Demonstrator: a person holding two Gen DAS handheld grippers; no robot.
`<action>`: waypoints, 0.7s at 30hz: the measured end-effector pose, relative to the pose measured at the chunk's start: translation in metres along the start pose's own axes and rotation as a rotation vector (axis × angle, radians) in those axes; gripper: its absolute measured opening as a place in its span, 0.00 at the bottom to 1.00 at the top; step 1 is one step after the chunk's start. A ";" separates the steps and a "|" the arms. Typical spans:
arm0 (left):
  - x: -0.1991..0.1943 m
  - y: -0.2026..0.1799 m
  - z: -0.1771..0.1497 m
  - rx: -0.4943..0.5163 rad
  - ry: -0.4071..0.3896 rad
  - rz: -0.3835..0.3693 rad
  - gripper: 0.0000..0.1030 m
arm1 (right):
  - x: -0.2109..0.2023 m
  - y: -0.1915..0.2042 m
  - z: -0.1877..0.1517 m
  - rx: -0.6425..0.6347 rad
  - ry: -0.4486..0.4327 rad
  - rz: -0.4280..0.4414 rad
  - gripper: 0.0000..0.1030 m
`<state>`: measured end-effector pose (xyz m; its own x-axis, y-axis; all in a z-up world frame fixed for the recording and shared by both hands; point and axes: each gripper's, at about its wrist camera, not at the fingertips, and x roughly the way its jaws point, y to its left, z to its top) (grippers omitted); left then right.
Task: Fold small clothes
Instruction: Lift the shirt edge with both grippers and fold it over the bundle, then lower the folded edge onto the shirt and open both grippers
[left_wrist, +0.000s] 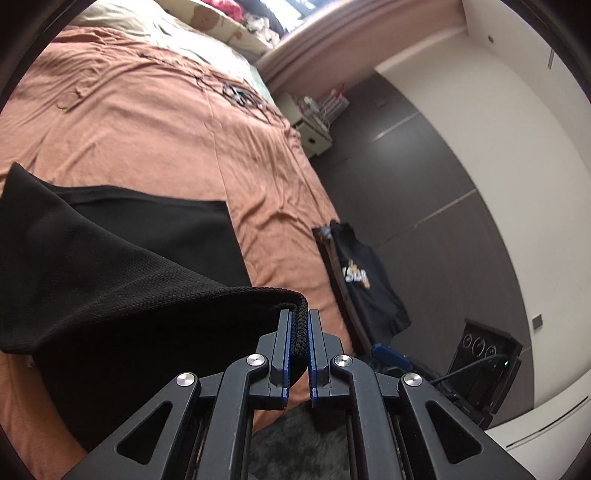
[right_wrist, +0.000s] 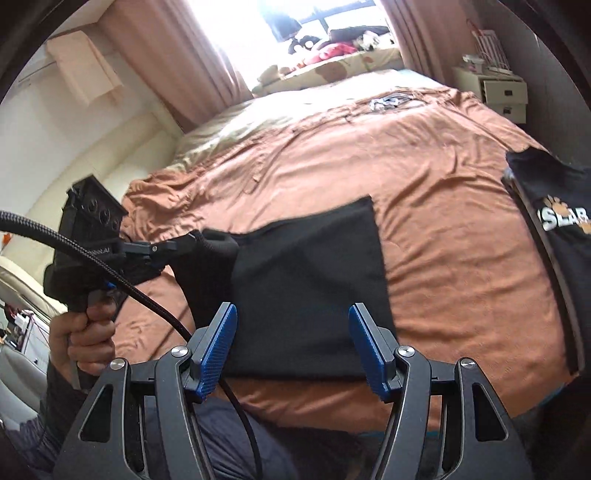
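A: Nearest the lens, the left gripper (left_wrist: 299, 332) has its jaws pinched nearly together on the thick hemmed edge of the black garment (left_wrist: 122, 266). The bite looks shallow to me: only the rolled hem sits between the blue pads (left_wrist: 284, 343).

B: So it could slip out?

A: That is my worry. If the hem is pulled sideways, the knit may slide off the tips and the lifted flap falls back unevenly.

B: And the other side?

A: The right gripper (right_wrist: 293, 343) hangs with jaws spread wide, holding nothing, just above the near edge of the black garment (right_wrist: 306, 280), which lies mostly flat on the orange bedsheet (right_wrist: 443, 229). Its left side is raised by the left gripper (right_wrist: 184, 243).

B: Anything else in the way?

A: The braided cable (right_wrist: 122, 280) crosses in front of the right gripper's left finger; it could snag. With nothing pinning the flat part, the whole piece might drag across the sheet. Another dark shirt (right_wrist: 554, 221) with lettering lies well apart on the right.
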<state>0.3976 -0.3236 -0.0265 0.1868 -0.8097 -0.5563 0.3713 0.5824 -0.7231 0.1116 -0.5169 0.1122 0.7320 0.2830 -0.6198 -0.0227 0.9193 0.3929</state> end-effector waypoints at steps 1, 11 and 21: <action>0.007 -0.002 -0.002 0.007 0.020 0.001 0.07 | 0.001 -0.001 0.001 0.003 0.013 -0.008 0.59; 0.052 -0.005 -0.008 0.056 0.154 0.057 0.65 | 0.041 -0.023 0.000 0.049 0.154 -0.041 0.59; 0.009 0.056 0.000 0.041 0.116 0.233 0.66 | 0.103 -0.013 0.011 -0.076 0.274 -0.077 0.59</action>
<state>0.4199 -0.2981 -0.0724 0.1672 -0.6394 -0.7505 0.3674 0.7468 -0.5544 0.1948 -0.5023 0.0510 0.5223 0.2650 -0.8105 -0.0329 0.9560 0.2914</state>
